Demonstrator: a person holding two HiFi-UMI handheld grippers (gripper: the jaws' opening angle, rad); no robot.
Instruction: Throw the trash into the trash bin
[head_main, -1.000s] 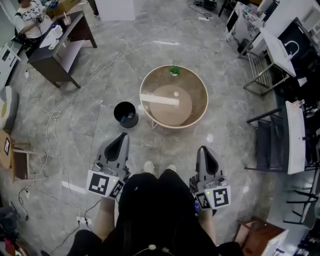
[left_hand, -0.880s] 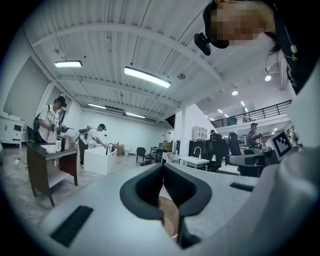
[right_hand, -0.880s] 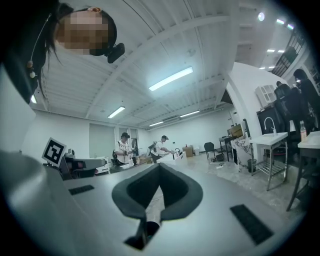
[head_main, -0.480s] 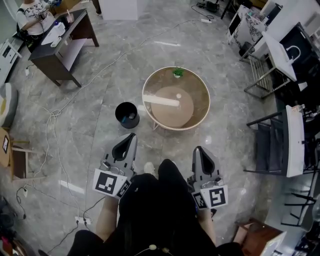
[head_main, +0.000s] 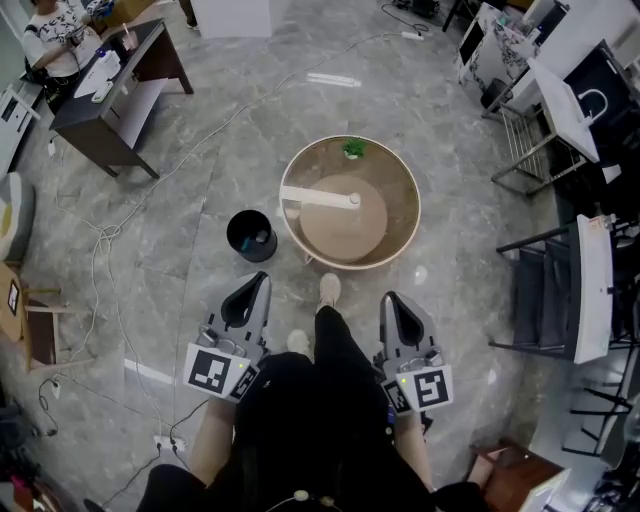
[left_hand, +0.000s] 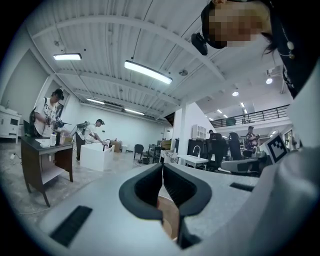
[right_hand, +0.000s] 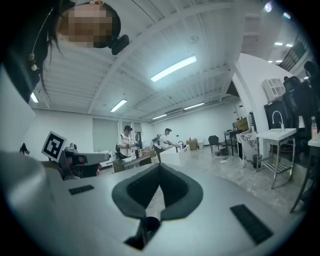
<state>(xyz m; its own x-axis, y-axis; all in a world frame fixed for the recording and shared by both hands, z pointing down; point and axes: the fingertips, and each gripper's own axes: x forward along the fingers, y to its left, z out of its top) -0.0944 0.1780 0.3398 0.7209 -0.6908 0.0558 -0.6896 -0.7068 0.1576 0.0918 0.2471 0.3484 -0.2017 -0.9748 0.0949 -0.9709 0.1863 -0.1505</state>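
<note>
In the head view a black trash bin (head_main: 251, 235) stands on the grey floor just left of a round wooden table (head_main: 400, 190). On the table lie a small white crumpled piece (head_main: 353, 200), a pale flat strip (head_main: 315, 197) and a small green plant (head_main: 353, 149). My left gripper (head_main: 260, 280) is held level, below the bin in this view, shut and empty. My right gripper (head_main: 391, 298) is level below the table's right side, also shut and empty. In the left gripper view the left gripper (left_hand: 162, 166) has its pads together; the right gripper (right_hand: 159, 166) looks the same in its view.
A dark desk (head_main: 120, 85) with a person (head_main: 45, 35) at it stands at the top left. Cables (head_main: 100, 250) trail over the floor on the left. Metal racks and dark chairs (head_main: 550, 290) line the right side. My own legs and shoe (head_main: 328, 290) are between the grippers.
The person has stepped toward the table, one shoe now forward between the grippers. Table and bin sit nearer in view. Both grippers have come forward, still shut.
</note>
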